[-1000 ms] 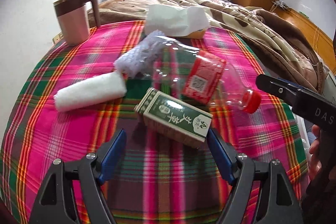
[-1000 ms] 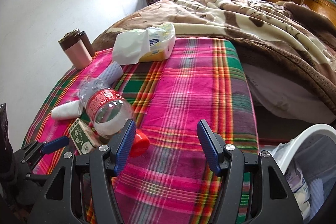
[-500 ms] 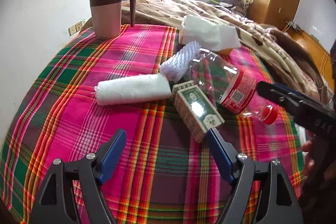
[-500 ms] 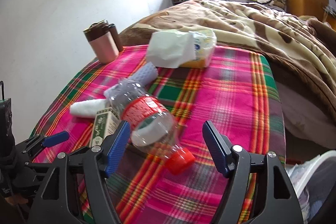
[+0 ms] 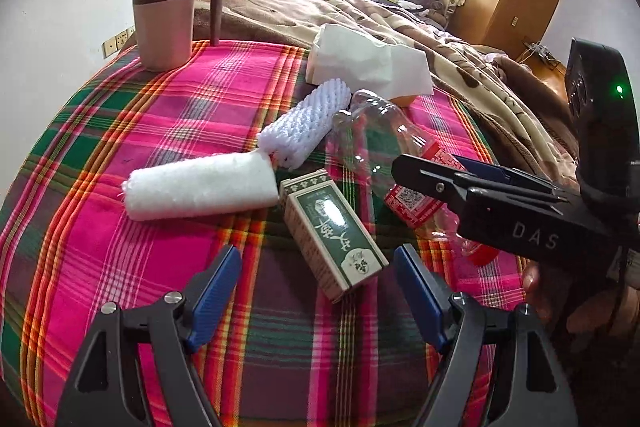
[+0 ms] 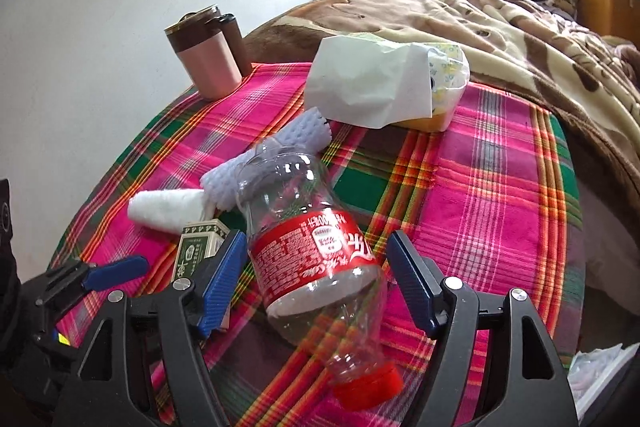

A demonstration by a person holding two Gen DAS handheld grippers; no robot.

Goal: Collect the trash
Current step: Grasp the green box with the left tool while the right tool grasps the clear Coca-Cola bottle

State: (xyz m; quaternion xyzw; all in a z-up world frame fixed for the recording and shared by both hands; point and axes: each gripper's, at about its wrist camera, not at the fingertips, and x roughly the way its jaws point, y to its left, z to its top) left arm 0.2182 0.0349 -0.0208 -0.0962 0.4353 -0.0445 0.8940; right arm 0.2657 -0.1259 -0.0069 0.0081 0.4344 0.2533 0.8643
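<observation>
A clear plastic bottle point(image 6: 316, 259) with a red label and red cap lies on the plaid tablecloth point(image 6: 500, 195). My right gripper point(image 6: 316, 279) is open and straddles it, pads not pressing on it. A green carton point(image 5: 332, 231) lies beside the bottle point(image 5: 372, 147), its near end between the blue pads of my open left gripper point(image 5: 318, 291), untouched. A white foam roll point(image 5: 200, 187) and a white foam net sleeve point(image 5: 304, 123) lie just beyond the carton. In the left wrist view the right gripper's fingers point(image 5: 420, 171) reach in from the right over the bottle.
A pink mug point(image 5: 164, 15) with a brown lid stands at the table's far left. A tissue pack under white paper point(image 6: 372, 87) lies at the far edge, a bed with a brown blanket point(image 6: 500, 11) behind it. A white bin point(image 6: 600, 367) shows at lower right.
My right gripper has swung left so the bottle now lies between its jaws, which have spread wider. The left gripper shifted and rolled; the carton now lies lengthwise toward it.
</observation>
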